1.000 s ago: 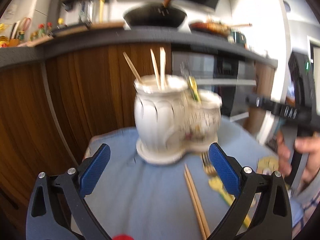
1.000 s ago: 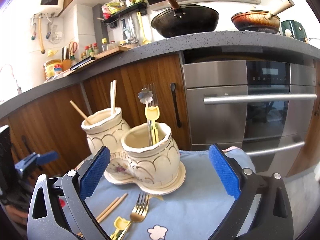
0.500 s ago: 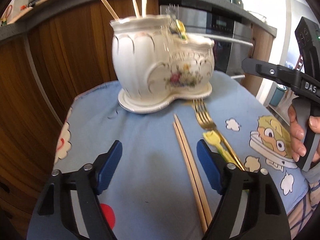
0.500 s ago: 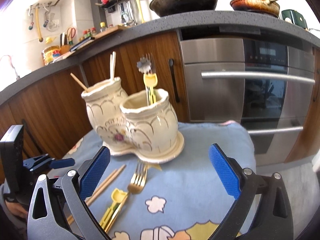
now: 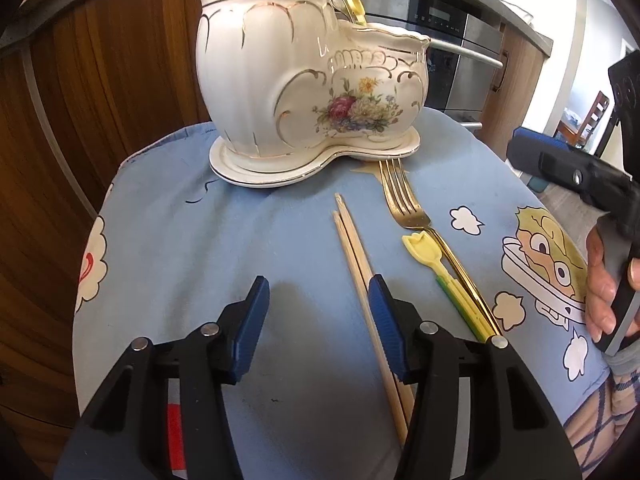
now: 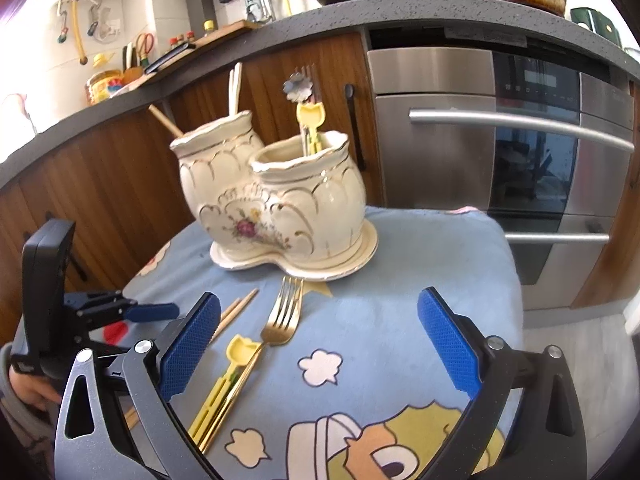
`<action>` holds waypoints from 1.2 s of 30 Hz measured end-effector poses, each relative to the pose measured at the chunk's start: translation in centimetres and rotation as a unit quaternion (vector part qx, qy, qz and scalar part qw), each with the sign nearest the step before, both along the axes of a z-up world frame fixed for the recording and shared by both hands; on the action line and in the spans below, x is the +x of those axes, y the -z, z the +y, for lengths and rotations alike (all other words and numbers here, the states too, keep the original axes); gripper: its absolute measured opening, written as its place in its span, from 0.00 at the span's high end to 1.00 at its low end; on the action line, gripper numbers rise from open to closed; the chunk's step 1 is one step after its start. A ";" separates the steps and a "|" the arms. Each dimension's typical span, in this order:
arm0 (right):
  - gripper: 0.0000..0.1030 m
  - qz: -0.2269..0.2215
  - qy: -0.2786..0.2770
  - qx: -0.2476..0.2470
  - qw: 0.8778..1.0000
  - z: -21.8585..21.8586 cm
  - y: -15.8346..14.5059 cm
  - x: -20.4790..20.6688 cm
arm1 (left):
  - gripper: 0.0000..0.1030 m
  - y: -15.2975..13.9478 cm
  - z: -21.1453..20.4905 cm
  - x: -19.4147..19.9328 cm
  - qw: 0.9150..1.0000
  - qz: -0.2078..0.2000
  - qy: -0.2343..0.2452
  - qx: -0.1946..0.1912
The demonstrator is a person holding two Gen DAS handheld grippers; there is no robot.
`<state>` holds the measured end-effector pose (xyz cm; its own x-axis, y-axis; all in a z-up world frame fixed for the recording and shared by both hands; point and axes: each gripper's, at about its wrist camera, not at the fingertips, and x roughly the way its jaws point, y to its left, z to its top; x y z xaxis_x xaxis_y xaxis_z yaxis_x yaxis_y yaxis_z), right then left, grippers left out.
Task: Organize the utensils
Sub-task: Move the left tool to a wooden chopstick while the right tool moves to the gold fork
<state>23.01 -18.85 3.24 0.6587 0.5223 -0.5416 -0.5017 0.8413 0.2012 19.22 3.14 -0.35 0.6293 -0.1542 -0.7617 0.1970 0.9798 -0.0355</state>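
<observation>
While no writing reads, flowers decorate the ceramic holder (image 5: pixel 312 80).

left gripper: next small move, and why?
Probably shift the left gripper a little toward the chopsticks so both sticks sit between its fingers. Its jaws have just been closing with only bare cloth between them; the pair lies under the right-hand blue finger, not inside the gap.
</observation>
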 end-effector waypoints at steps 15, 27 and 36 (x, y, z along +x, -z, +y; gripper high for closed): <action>0.05 0.066 -0.043 -0.059 0.995 2.4 2.2 -1.1 | 0.82 -0.2 -0.1 -0.4 0.999 0.016 0.023 -0.033; 0.45 0.091 -0.053 -0.099 0.989 4.2 3.2 -1.5 | 0.83 -0.2 0.2 -0.2 0.998 0.024 0.022 -0.047; 0.71 0.103 -0.082 -0.109 0.985 5.6 3.3 -1.3 | 0.83 -0.4 -0.1 -0.6 0.999 0.019 0.026 -0.030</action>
